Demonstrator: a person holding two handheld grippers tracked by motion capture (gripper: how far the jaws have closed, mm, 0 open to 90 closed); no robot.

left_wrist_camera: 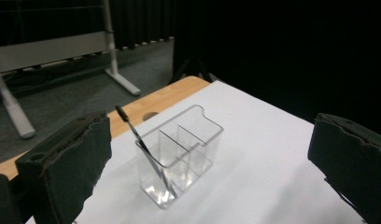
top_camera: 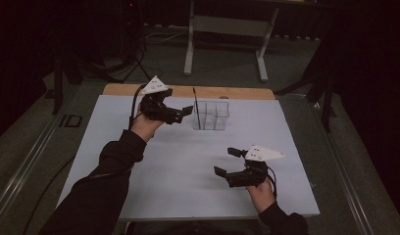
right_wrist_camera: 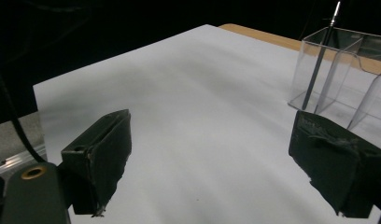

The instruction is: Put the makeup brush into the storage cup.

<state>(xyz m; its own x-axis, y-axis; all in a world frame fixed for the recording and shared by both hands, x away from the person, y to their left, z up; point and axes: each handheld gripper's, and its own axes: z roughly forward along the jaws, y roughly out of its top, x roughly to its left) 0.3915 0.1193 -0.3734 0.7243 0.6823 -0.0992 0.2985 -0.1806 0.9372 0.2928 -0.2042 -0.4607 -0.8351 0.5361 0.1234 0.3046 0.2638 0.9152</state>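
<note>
Right gripper [top_camera: 226, 161] hovers low over the near white sheet [top_camera: 178, 166], jaws spread wide, holding nothing. Farther back, left gripper [top_camera: 181, 115] sits just left of the clear organizer [top_camera: 211, 115], jaws also wide apart and empty. A thin black pen [left_wrist_camera: 144, 147] leans in the organizer's end compartment. Judgement: to pick the pen cleanly, straddle its upper shaft, close gently, and lift along its tilt so the light organizer does not tip.

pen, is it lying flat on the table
No, the pen stands tilted in an end compartment of the clear holder.
</note>
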